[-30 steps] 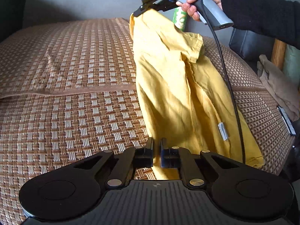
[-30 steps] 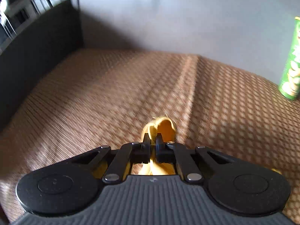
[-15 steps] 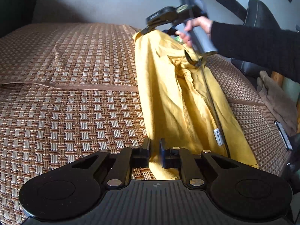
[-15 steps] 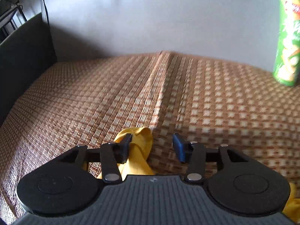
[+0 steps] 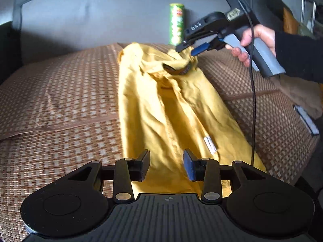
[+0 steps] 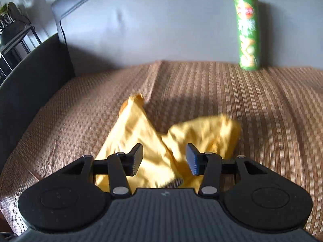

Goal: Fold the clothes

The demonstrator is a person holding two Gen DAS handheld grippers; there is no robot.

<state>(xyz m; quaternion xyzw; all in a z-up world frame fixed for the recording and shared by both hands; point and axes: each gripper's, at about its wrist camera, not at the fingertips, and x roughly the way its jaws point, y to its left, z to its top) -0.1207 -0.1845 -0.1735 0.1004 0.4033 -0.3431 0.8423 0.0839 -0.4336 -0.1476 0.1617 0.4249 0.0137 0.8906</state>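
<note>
A yellow shirt (image 5: 171, 109) lies stretched lengthwise on the woven brown sofa cover (image 5: 60, 92), collar end far, hem near. My left gripper (image 5: 166, 166) hovers over the hem with its jaws opening; the cloth lies below the gap and the pads do not press on it. In the left wrist view a hand holds my right gripper (image 5: 187, 49) just above the collar, jaws apart. In the right wrist view the right gripper (image 6: 164, 159) stands open over the crumpled collar end of the shirt (image 6: 141, 133), nothing clamped.
A green crisps can (image 6: 248, 32) stands upright at the back of the seat against the grey backrest (image 6: 161, 24). A dark armrest (image 6: 26, 84) bounds the left side. A beige cloth (image 5: 300, 92) and a flat remote-like object (image 5: 306, 119) lie at the right edge.
Both grippers were shut on the shirt's ends and have let go. The shirt has dropped flat onto the cover. The right gripper has drawn back to the right of the collar.
</note>
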